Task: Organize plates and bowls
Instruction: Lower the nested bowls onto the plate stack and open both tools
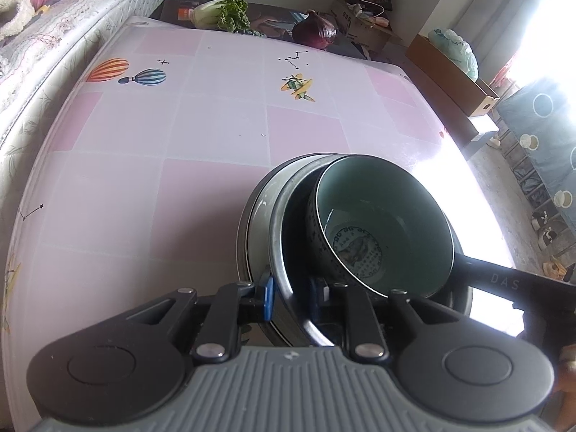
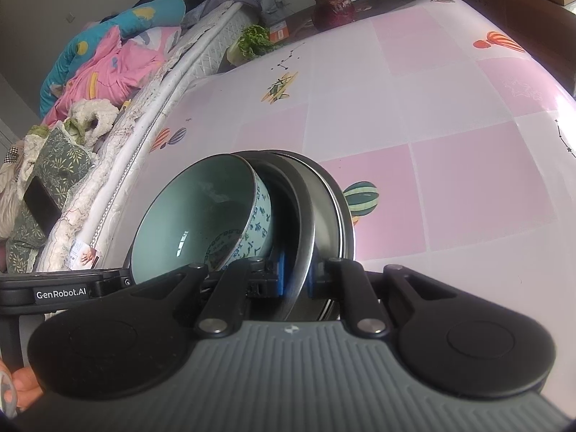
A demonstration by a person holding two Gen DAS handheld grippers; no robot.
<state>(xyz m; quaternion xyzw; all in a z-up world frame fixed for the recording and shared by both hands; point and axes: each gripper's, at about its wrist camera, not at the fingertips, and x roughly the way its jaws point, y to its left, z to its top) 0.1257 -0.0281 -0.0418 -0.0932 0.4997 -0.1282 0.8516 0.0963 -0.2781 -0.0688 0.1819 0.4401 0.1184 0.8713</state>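
Both grippers clamp the rim of the steel bowl (image 1: 284, 252) from opposite sides, left gripper (image 1: 291, 297) and right gripper (image 2: 297, 280) with fingers nearly together, the celadon bowl (image 2: 201, 216) tilted inside it, the stack low over the desk (image 1: 180, 126).

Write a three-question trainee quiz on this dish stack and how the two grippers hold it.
1. True or false: the celadon bowl sits inside the steel plate.
2. What does each gripper clamp? A) the celadon bowl's rim B) the steel plate's rim C) nothing
3. Name the dark red vegetable at the far edge of the pink checked table.

Key
1. True; it leans tilted within the plate.
2. B. The left gripper and right gripper both pinch the plate's rim, on opposite sides.
3. The red cabbage, near the leafy greens.
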